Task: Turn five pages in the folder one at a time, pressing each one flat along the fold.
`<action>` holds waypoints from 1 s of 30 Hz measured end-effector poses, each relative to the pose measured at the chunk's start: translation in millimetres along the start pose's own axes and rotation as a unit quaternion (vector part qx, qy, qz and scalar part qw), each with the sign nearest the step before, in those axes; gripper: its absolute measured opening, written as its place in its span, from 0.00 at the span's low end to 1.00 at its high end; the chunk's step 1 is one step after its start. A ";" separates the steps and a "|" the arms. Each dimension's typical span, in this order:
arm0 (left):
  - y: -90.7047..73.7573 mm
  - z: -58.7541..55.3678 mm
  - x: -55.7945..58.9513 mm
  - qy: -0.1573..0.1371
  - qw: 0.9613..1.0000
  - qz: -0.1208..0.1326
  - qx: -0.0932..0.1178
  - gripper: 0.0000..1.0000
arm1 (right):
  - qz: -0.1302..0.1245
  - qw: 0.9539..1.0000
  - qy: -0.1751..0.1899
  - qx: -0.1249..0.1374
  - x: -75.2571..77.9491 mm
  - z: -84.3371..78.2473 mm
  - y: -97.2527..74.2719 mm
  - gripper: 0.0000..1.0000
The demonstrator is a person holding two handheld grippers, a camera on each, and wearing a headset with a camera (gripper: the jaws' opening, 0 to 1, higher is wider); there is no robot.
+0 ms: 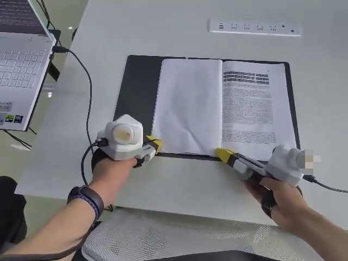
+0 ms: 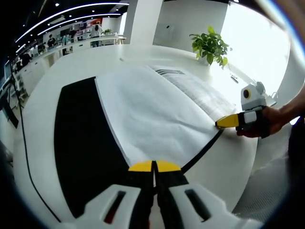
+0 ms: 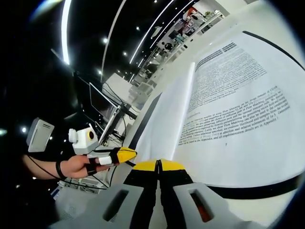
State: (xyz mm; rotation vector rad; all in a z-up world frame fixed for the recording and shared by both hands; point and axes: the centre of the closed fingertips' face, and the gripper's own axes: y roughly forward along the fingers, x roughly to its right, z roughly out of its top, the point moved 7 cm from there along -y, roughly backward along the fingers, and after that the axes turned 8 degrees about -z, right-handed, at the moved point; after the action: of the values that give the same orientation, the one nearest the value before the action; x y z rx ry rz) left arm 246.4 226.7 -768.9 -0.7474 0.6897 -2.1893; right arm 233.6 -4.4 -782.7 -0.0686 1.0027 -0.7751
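While the folder (image 1: 138, 81) lay open and flat on the white table (image 1: 136, 27), near the person's edge of it, both tongs sat at its bottom edge. The left gripper (image 1: 154, 144) had its yellow tips together at the lower left corner of the blank left page (image 1: 187, 106), with no paper visible between them. The right gripper (image 1: 223, 154) also had its tips together, resting at the foot of the fold (image 1: 221, 103), just where the printed right page (image 1: 253, 109) began.

The step in hand looked like pressing a turned page flat. To do it well, the closed right tips would likely need to run along the fold from the near end to the far end with light, even pressure, staying in the crease and not drifting onto the print. The left tips would best pin their corner so the sheet could not creep or lift. The blank page showed faint ripples, so a slow stroke seemed wiser than a quick one, which might set a wrinkle.

Counted: one folder, two page faces showing, two grippers, one laptop (image 1: 19, 65) at the left, one power strip (image 1: 255, 27) beyond the folder, one potted plant (image 2: 209, 45) in the left gripper view
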 end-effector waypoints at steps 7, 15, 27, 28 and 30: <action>0.6 1.5 1.4 0.010 1.000 0.002 -0.012 0.00 | -0.006 1.000 -0.018 -0.014 1.8 0.0 0.3 0.00; 1.0 4.9 4.0 0.020 0.999 0.001 -0.033 0.02 | -0.010 1.000 -0.017 -0.024 -2.0 1.3 -3.0 0.02; -19.3 19.2 20.4 0.033 0.999 0.006 -0.017 0.23 | -0.032 0.991 -0.129 -0.032 -15.2 22.8 -30.9 0.28; -21.6 20.4 21.2 0.033 0.999 0.008 -0.013 0.23 | -0.035 0.990 -0.135 -0.030 -14.6 25.8 -34.9 0.29; -27.5 23.3 23.3 0.032 0.999 0.010 -0.001 0.25 | -0.048 0.987 -0.150 -0.026 -12.8 33.0 -46.1 0.32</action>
State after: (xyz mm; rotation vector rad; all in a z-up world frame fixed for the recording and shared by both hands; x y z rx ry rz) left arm 236.4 219.9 -727.7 -0.6705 0.7277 -2.2029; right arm 229.9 -40.0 -736.9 -0.2724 0.7369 -0.7992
